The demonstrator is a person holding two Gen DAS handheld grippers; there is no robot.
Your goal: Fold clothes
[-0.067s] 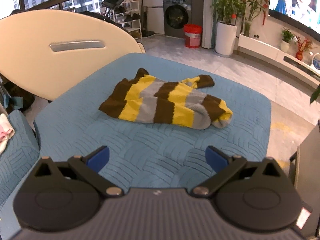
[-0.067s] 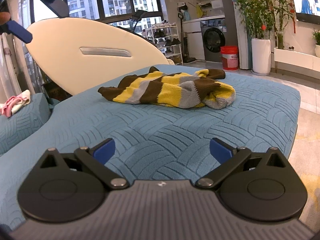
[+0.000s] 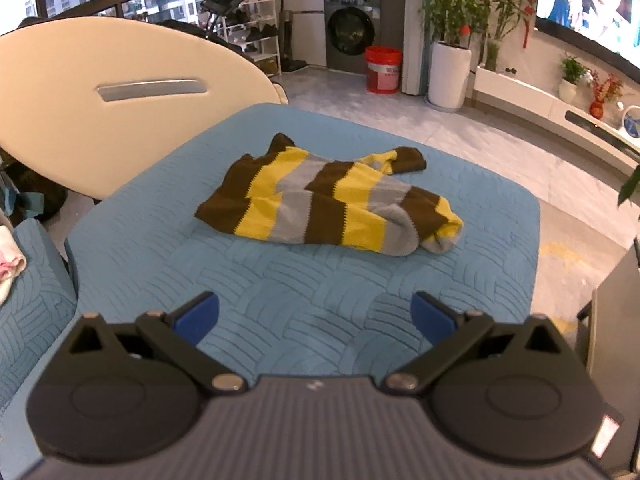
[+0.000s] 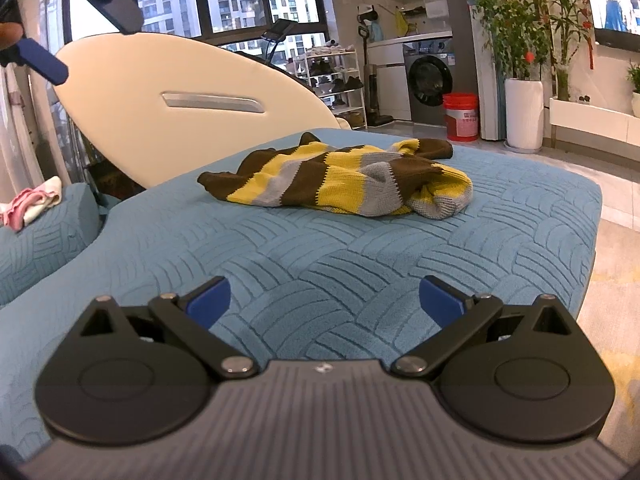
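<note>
A knitted sweater (image 3: 328, 200) striped in brown, yellow and grey lies crumpled on the blue textured cushion (image 3: 160, 248), toward its far half. The right wrist view shows the same sweater (image 4: 340, 180) from lower down. My left gripper (image 3: 316, 318) hovers open above the cushion's near part, well short of the sweater, with nothing between its blue pads. My right gripper (image 4: 324, 300) is also open and empty, low over the cushion (image 4: 360, 264). The left gripper's blue fingertips (image 4: 40, 60) show at the upper left of the right wrist view.
A cream oval chair back (image 3: 100, 108) rises behind the cushion on the left. A second blue cushion (image 4: 44, 240) at the left carries pink and white cloth (image 4: 32, 200). Beyond are a tiled floor, a red bucket (image 3: 383, 70), a washing machine, potted plants and a TV.
</note>
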